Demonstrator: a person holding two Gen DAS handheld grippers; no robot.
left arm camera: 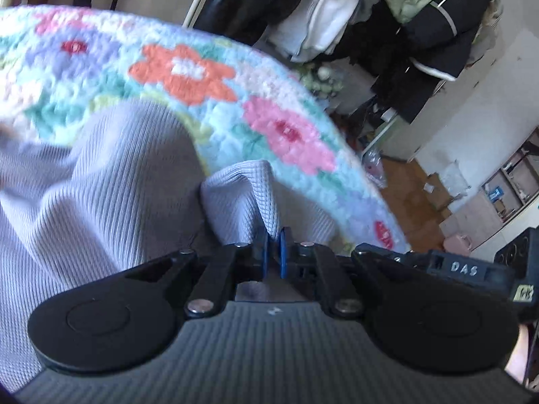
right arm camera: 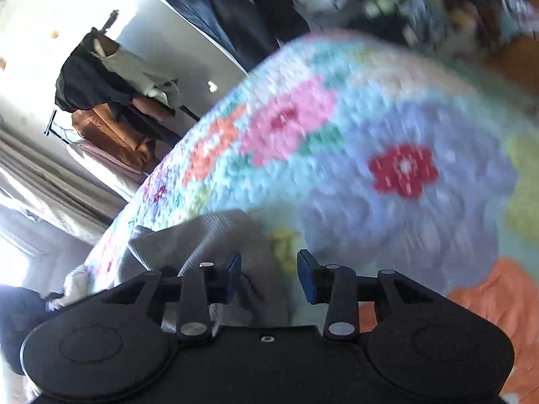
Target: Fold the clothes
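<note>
A fluffy floral blanket in pastel blue, pink and orange (left arm camera: 188, 77) covers the surface. On it lies a soft, light lavender ribbed knit garment (left arm camera: 111, 175). The left gripper (left arm camera: 273, 249) pinches its folded edge; the right gripper (right arm camera: 269, 274) stands half open, seemingly empty, a corner just beside it to take.

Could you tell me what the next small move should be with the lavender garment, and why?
Probably lower the left gripper to lay its pinched fold of the lavender garment onto the floral blanket; the right gripper is open, holding nothing, and the cloth looks bunched.
</note>
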